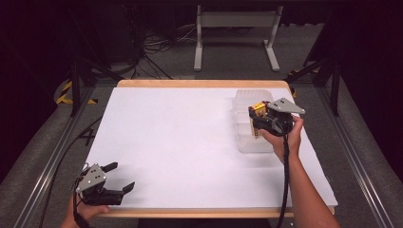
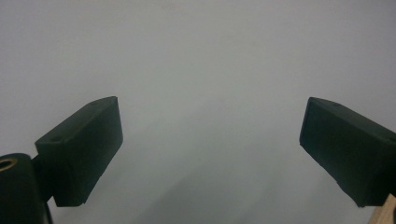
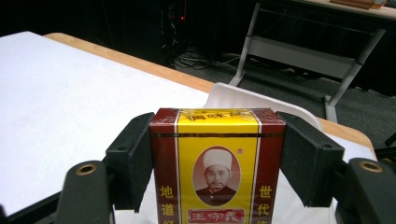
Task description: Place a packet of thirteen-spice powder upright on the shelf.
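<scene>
1. The box point(image 3: 217, 168) is a small upright carton with a bright yellow front panel flanked by dark red side bands.
2. An oval portrait of a person in a white cap sits in the middle of the yellow panel; yellow characters run down each red band, a red label with pale characters lies under the portrait, and more characters cross the yellow top strip.
3. In the high view the box point(image 1: 258, 110) is held over the clear tub point(image 1: 247, 142); whether it touches the tub cannot be told.
4. The right gripper point(image 3: 217, 161) pinches the box: its black fingers point(image 3: 130, 158) press flat against the two red sides.
5. The right hand point(image 1: 287, 137) grips this tool from the near side of the tub, with the grey plate on top and a cable trailing down the forearm.
6. The tub is translucent, shallow and rectangular, and rests on the white desk point(image 1: 180, 142) near its far right corner.
7. The left gripper point(image 1: 114, 178) lies well apart from the tub, at the near left corner of the desk, held by the left hand point(image 1: 85, 209).
8. Its fingers point(image 2: 84, 149) are spread wide with bare white desk between them.
</scene>
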Tool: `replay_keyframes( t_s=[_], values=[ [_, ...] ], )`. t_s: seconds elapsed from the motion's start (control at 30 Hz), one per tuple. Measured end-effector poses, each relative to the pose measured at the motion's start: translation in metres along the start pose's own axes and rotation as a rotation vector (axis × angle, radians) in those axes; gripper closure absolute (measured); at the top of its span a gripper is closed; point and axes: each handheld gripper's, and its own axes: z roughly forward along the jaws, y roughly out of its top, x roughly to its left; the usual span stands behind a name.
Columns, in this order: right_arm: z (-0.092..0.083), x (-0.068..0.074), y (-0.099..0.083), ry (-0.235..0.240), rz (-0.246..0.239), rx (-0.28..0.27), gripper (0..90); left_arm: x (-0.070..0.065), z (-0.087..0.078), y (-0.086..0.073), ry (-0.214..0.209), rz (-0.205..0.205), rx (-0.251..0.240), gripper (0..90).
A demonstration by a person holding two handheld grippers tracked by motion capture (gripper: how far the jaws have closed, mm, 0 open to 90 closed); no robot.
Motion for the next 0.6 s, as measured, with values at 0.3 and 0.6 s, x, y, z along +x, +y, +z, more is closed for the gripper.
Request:
replay_keyframes(
  t_s=[0.3,0.6],
  values=[
    [-0.0026,-0.0013,-0.0062,0.008,-0.009,0.023,32.5,-0.0001,-0.0003,0.0001,0.0,0.001,0.002,6.7],
    [-0.0077,-0.0028,-0.01,0.02,-0.021,0.052,32.4,0.0001,-0.0007,0.0002,0.004,-0.001,-0.003,6.7]
  ],
)
